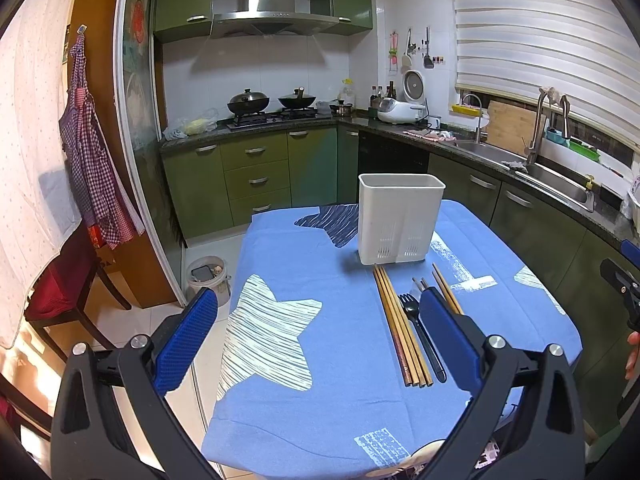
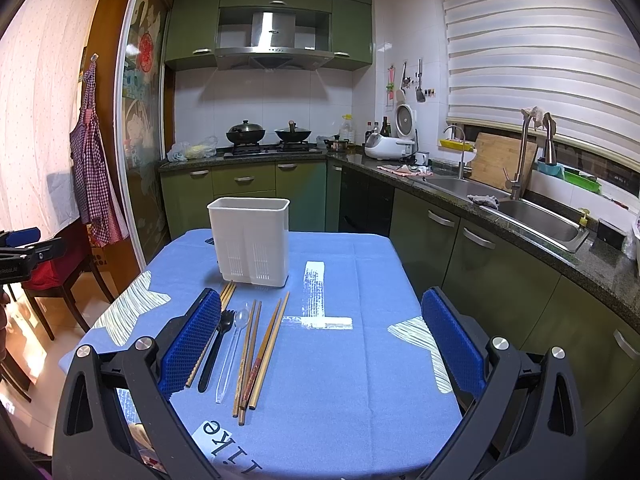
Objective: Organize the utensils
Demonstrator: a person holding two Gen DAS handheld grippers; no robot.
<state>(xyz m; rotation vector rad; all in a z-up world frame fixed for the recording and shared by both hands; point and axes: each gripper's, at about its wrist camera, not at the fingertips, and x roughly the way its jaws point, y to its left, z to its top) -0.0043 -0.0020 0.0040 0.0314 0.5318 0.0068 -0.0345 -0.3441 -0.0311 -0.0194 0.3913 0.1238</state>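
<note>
You are holding your left gripper [image 1: 318, 332] up with its two blue fingers [image 1: 186, 338] spread wide apart, and nothing is sitting between them. You are holding your right gripper [image 2: 320, 338] the same way, with its blue fingers [image 2: 450, 342] far apart and gripping nothing. Both grippers are pointing forward and tipping down a little. In the left wrist view, a bit of your right hand [image 1: 632, 354] is peeking in at the right edge.

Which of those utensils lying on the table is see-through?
The clear plastic spoon, lying between the black fork and the wooden chopsticks; every other utensil is opaque.
</note>
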